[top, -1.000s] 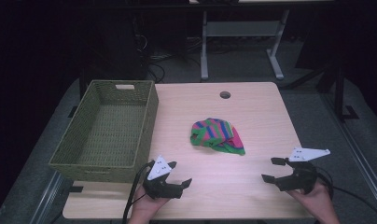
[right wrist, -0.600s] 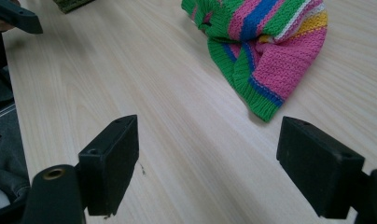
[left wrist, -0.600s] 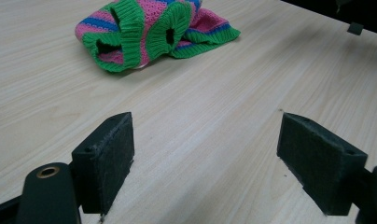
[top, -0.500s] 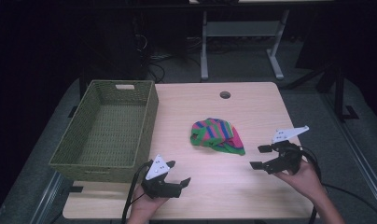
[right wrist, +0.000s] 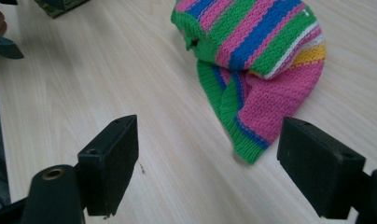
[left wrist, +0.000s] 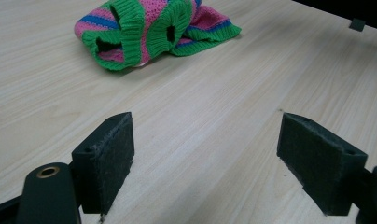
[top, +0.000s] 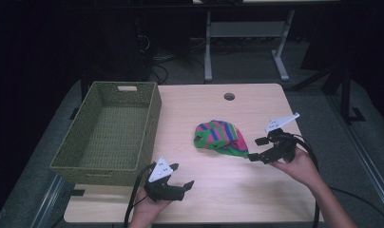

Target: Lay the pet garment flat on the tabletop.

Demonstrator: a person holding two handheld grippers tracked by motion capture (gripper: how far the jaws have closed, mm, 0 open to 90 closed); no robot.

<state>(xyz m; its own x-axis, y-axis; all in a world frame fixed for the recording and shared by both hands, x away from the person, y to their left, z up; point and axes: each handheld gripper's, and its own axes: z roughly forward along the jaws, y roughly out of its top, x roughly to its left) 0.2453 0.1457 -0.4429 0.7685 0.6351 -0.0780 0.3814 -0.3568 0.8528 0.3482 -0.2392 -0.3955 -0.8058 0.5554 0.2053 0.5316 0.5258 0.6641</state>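
Your left gripper (top: 177, 176), low in the frame's middle, is black with a white three-cornered plate on top and a black cable trailing off the bottom edge. Your right gripper (top: 257, 148), at centre right, matches it. Both have blocky, felt-faced black jaws and a brass-ringed hole.

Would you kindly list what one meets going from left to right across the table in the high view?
Green woven basket → left gripper, open, at the near edge → striped knitted garment → right gripper, open, just right of the garment's corner.
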